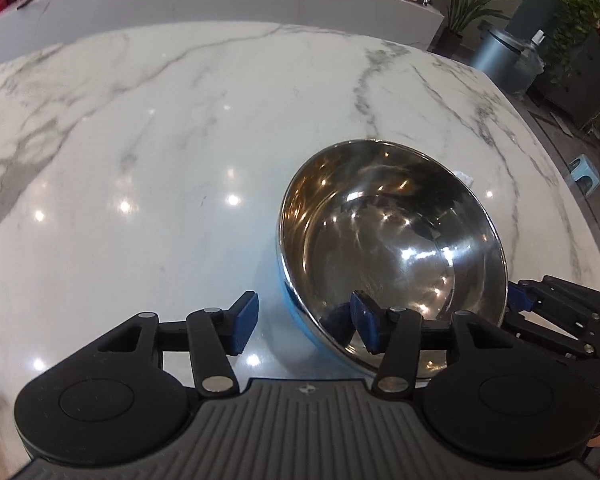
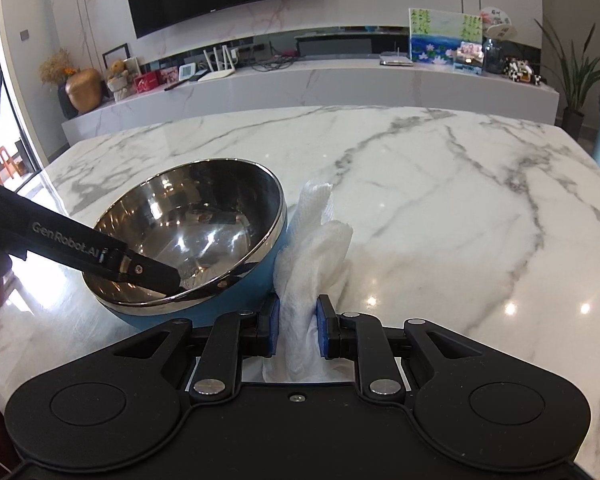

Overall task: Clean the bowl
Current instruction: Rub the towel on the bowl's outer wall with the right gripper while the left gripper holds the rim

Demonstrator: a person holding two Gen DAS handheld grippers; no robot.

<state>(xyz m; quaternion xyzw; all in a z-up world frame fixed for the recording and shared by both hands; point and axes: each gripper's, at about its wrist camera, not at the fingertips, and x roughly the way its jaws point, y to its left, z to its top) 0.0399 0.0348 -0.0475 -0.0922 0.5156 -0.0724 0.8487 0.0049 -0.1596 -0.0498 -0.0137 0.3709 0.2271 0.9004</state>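
Right wrist: right gripper [image 2: 298, 330] clamped on crumpled white cloth [image 2: 314, 256] beside tilted blue-sided steel bowl [image 2: 188, 236]; left gripper [image 1: 304, 322] spread, straddling rim.

We see both views bright and sharp at the centre, with strong fisheye bending that curves the table [image 1: 220, 128] edges and darkens the corners. Round ceiling-light glints dot the glossy marble, and the bowl [image 1: 392, 240] throws back hard glare and warped reflections. In the right wrist view daylight blows out the window [image 2: 12, 120] at left, and the cloth [image 2: 312, 248] casts a soft shadow to its right.
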